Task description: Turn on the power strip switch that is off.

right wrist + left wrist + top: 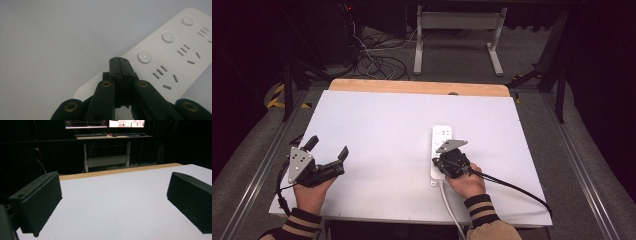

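The white power strip (pixel 441 150) lies right of the surface's (pixel 377 130) middle, its long axis running away from the person. The right gripper (pixel 121 61), fingers shut and empty, hovers over its near end, just short of the nearest button (pixel 144 56). Well left of the strip, the left gripper (pixel 328 148) rests wide open.

thing: white plastic power strip (pixel 441 137), a long flat rounded-corner bar
face: turned up; in the right gripper view (pixel 175 53) three round white buttons run along one edge, each beside a group of slotted sockets
cord: white cable (pixel 451 210) leaves its near end and runs off the near edge of the white surface (pixel 377 130)
pose: lying flat, long axis running from the near edge toward the far edge
place: right of the surface's middle, its near part covered from above
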A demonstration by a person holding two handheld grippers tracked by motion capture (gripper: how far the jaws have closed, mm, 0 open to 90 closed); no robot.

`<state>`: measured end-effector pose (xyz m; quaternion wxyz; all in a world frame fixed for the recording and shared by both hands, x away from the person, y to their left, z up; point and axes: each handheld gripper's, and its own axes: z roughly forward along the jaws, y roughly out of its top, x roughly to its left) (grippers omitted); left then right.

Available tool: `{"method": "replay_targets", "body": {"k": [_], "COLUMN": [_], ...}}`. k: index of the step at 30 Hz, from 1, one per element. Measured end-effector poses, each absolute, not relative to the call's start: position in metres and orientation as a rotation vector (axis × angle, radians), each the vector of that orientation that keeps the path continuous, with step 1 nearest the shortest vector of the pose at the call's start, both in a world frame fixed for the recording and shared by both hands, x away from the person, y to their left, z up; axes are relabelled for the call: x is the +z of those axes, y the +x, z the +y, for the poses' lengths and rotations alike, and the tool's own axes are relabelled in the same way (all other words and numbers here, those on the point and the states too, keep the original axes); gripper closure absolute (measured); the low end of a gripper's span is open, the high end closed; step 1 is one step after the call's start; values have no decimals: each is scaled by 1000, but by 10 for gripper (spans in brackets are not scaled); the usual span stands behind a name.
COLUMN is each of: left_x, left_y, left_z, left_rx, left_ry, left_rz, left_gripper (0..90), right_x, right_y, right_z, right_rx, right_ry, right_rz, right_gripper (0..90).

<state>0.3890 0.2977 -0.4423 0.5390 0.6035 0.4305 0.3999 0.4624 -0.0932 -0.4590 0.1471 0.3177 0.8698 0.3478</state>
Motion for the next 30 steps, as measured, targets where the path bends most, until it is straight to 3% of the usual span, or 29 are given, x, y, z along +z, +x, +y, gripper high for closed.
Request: {"method": "replay_targets", "body": {"k": [30], "left_x": [-442], "left_y": [389], "left_z": [295], "left_rx": [953], "left_ry": [1447], "left_rz": [1008], "left_gripper": [4], "right_x": [-464], "right_y": [458], "right_z": [-98], "right_rx": [1116], "right_ry": [884], "right_rz": [2433], "right_gripper": [900]}}
